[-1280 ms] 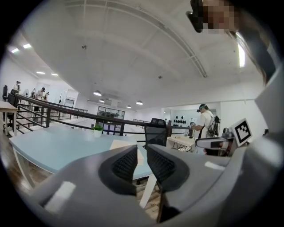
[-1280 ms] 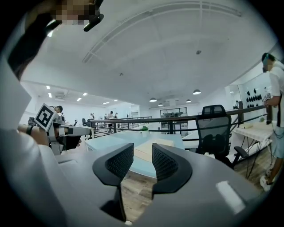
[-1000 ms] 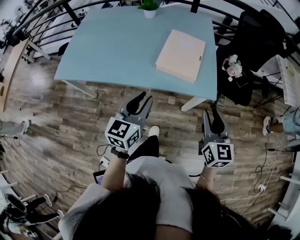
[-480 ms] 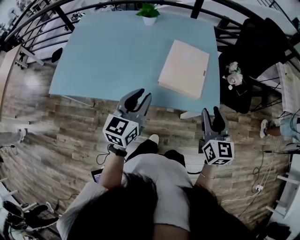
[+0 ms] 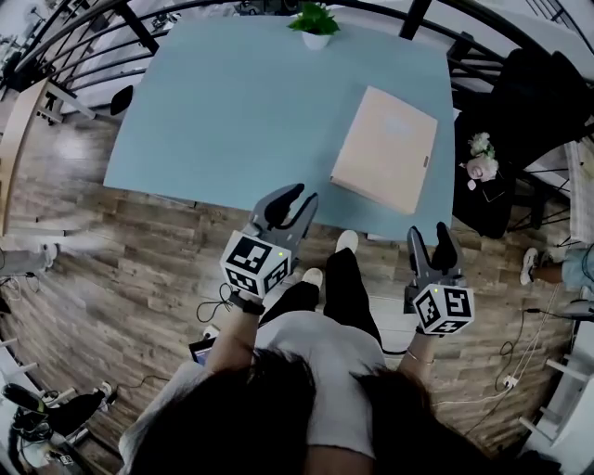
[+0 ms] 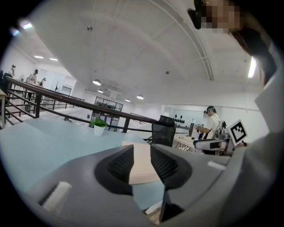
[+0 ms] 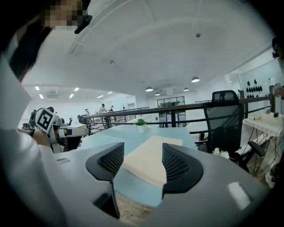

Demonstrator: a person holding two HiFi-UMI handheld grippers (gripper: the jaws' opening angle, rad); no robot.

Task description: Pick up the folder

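Observation:
The folder (image 5: 385,148), flat and beige, lies closed on the right part of the light blue table (image 5: 232,102), near its front right corner. My left gripper (image 5: 291,198) hovers at the table's front edge, left of the folder, with its jaws opening and nothing between them. My right gripper (image 5: 432,236) hangs over the floor just short of the table's right corner, its jaws opening wider, also empty. The folder (image 6: 140,173) shows ahead through the gap of the left gripper (image 6: 141,150). In the right gripper view the folder (image 7: 148,166) lies beyond the right gripper (image 7: 143,148).
A small potted plant (image 5: 316,23) stands at the table's far edge. A black office chair (image 5: 529,93) with a bunch of flowers (image 5: 480,160) is right of the table. A dark railing (image 5: 111,19) runs behind it. Wooden floor (image 5: 121,250) lies below.
The person has stepped toward the table, so both grippers have come forward to its front edge. The right gripper's jaws stand wider apart than before.

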